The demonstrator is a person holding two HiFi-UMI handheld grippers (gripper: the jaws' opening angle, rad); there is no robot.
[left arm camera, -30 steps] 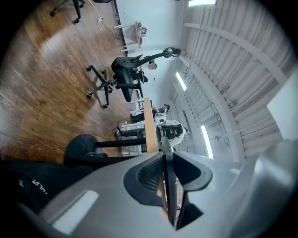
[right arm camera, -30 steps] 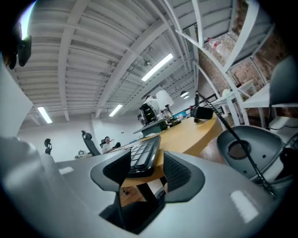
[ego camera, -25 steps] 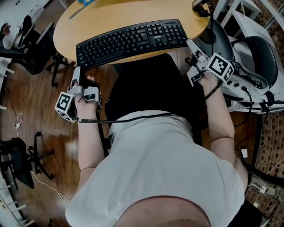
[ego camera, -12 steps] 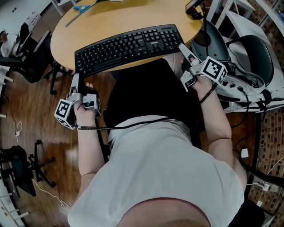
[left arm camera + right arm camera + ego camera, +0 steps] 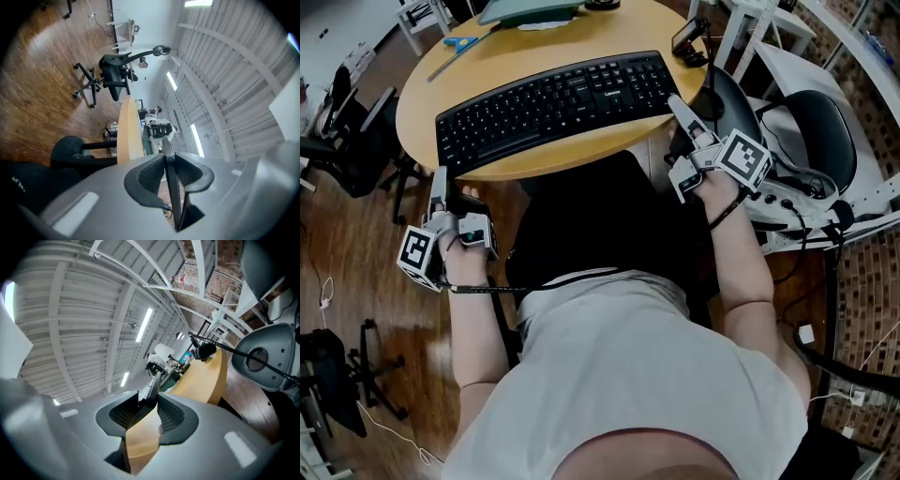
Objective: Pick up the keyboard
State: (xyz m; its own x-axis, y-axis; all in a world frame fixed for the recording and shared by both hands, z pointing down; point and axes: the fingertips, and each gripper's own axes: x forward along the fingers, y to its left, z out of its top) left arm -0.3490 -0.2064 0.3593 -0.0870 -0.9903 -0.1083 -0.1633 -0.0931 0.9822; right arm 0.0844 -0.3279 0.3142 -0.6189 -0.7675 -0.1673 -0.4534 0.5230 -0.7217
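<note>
The black keyboard (image 5: 553, 98) stretches across the near part of the round wooden table (image 5: 581, 28). My left gripper (image 5: 439, 180) is shut on its left end, and my right gripper (image 5: 675, 103) is shut on its right end. The left gripper view shows the keyboard (image 5: 169, 154) edge-on as a thin dark strip pinched between the ribbed pads of the left gripper (image 5: 169, 176). The right gripper view shows the keyboard's edge (image 5: 151, 390) running away from the right gripper (image 5: 147, 408), whose pads are pressed on it. Whether the keyboard's underside touches the table is hidden.
Blue scissors (image 5: 455, 42) and a green-grey object (image 5: 530, 9) lie at the table's far side, and a small black device (image 5: 689, 37) lies at its right rim. A black office chair (image 5: 356, 141) stands at the left. A grey-white chair (image 5: 806, 122) stands at the right. The floor is wood.
Both grippers have risen together with the keyboard's ends in them. The right gripper's jaws have narrowed onto the right end. The head view now takes in more of the table.
</note>
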